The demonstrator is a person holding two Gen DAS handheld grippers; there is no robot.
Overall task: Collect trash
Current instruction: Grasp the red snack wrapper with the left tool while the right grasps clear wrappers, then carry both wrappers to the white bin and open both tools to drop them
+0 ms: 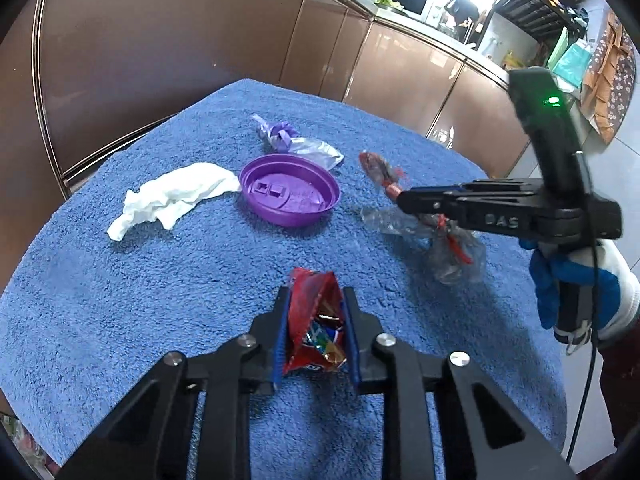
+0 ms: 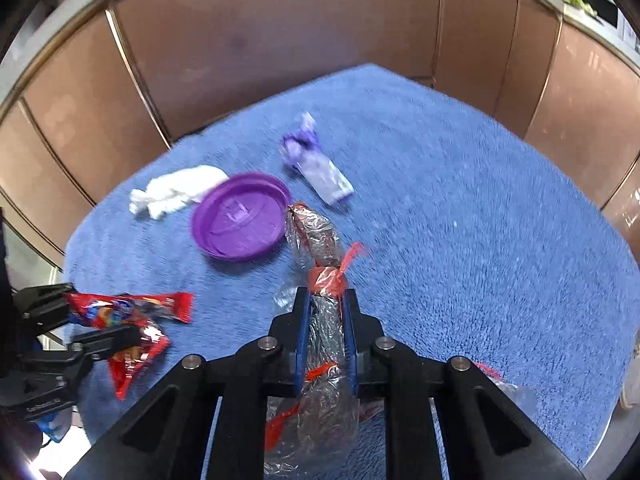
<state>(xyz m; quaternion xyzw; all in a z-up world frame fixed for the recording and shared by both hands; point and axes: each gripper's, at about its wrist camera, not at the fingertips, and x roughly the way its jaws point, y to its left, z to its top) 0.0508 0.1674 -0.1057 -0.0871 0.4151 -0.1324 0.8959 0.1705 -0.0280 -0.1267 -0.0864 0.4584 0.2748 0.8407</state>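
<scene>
My left gripper [image 1: 317, 295] is shut on a red snack wrapper [image 1: 316, 332] whose open top shows colourful scraps, near the front of the blue towel. The right wrist view shows that red wrapper [image 2: 128, 312] in the left gripper [image 2: 100, 322] at the lower left. My right gripper [image 2: 325, 294] is shut on a crumpled clear plastic wrapper with red ties [image 2: 320, 240]. The left wrist view has the right gripper [image 1: 404, 200] reaching in from the right over this clear wrapper [image 1: 452, 256]. A white tissue [image 1: 172, 196], a purple lid [image 1: 290, 194] and a purple-and-silver wrapper [image 1: 296, 142] lie further back.
A blue towel [image 1: 120, 280] covers the round table. Brown cabinet doors [image 1: 160, 48] stand close behind it. A counter with a microwave [image 1: 408, 0] runs along the back right. A hand in a blue-and-white glove [image 1: 576, 288] holds the right gripper's handle.
</scene>
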